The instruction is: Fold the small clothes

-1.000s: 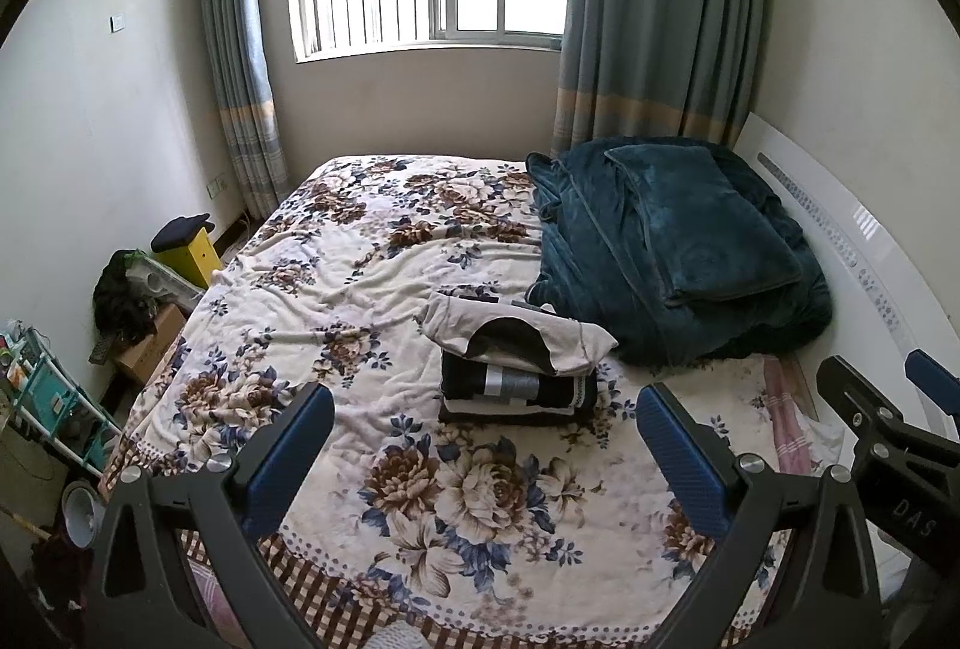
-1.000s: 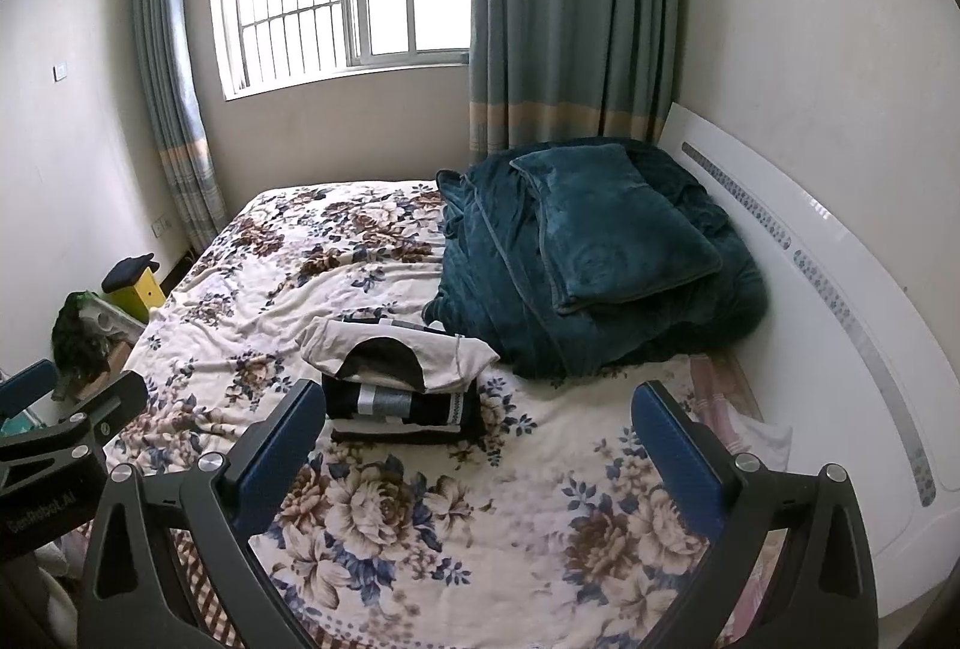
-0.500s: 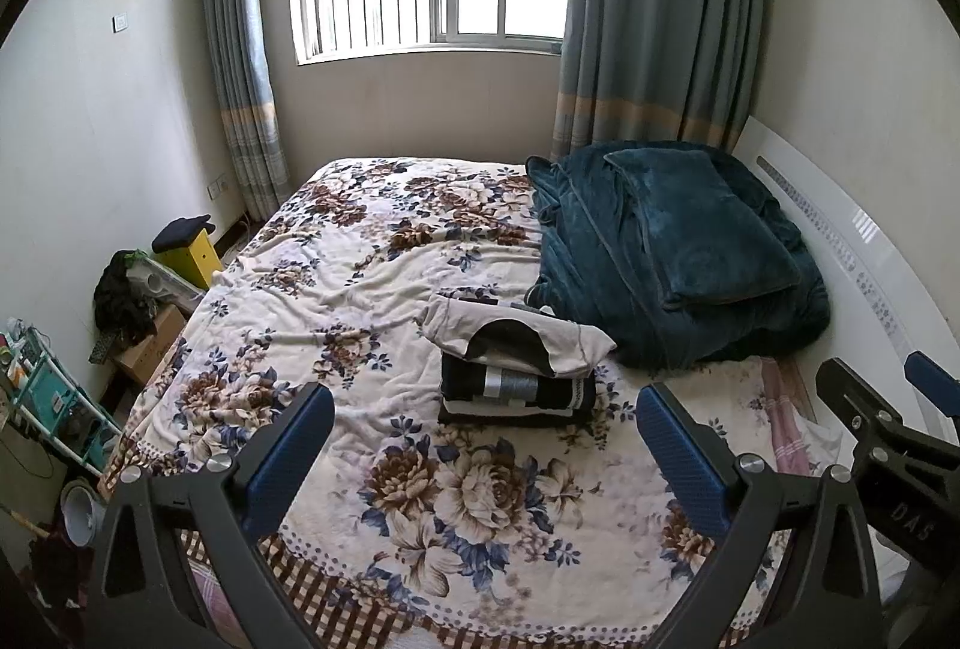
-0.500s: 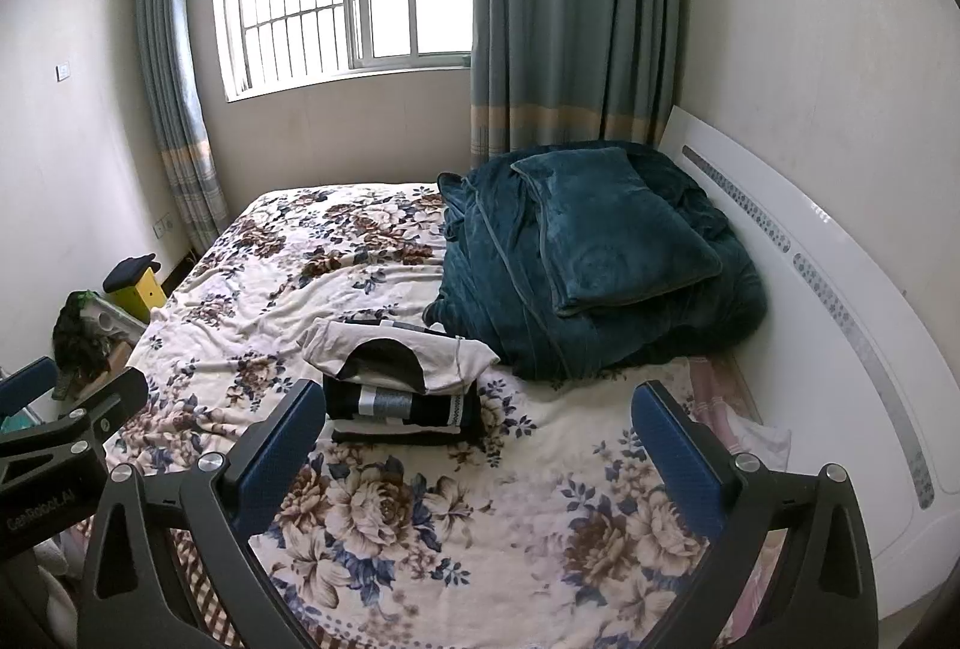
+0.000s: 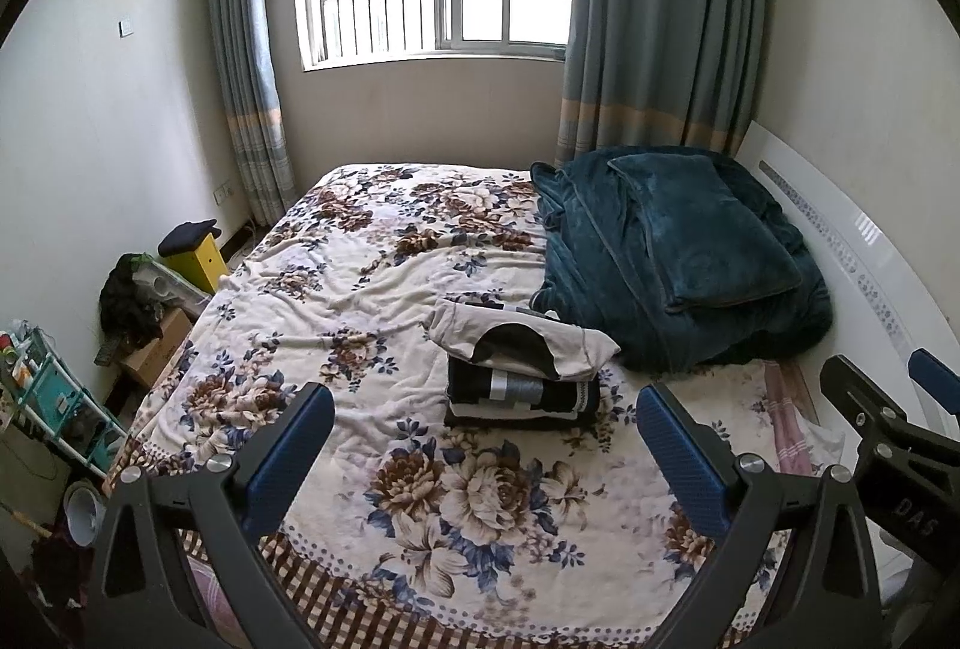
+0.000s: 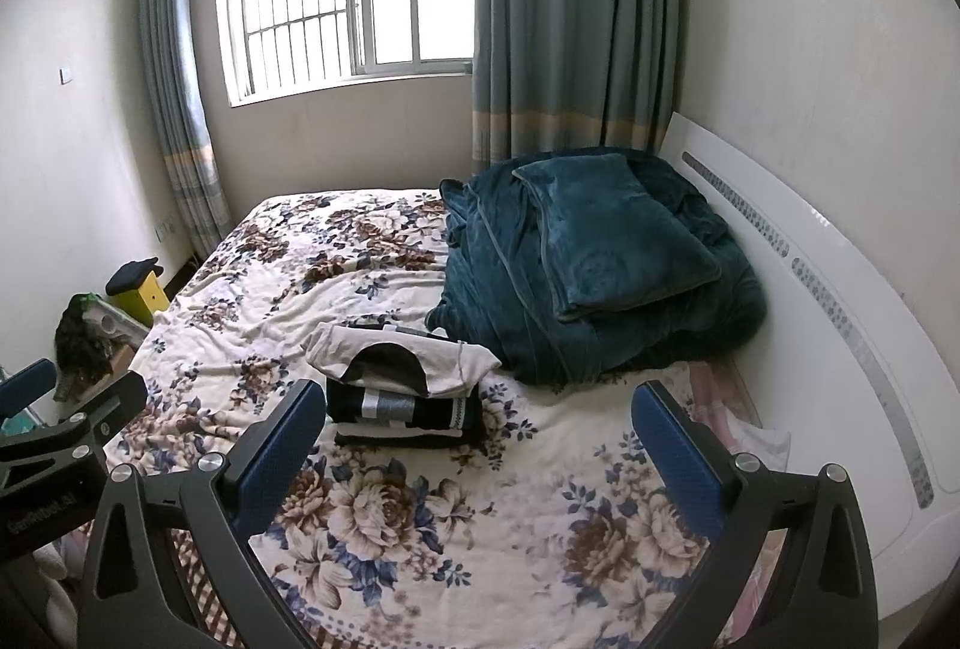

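1. I've got the stack of folded clothes (image 5: 523,379) sitting mid-bed on the floral bedspread (image 5: 372,283). A cream shirt (image 5: 522,340) with a dark neck opening tops it, over black-and-grey striped pieces, edges roughly squared.
2. My left tongs (image 5: 486,445) are spread wide, holding nothing, hovering above the bed's near edge; the stack sits at 12 o'clock between the blue ribbed pads.
3. Right tongs (image 6: 477,439) likewise wide apart and empty, stack at about 11 o'clock.
4. Plush teal blanket (image 5: 678,259) bunched just behind the stack at 1 o'clock, against the glossy white headboard (image 6: 840,301).
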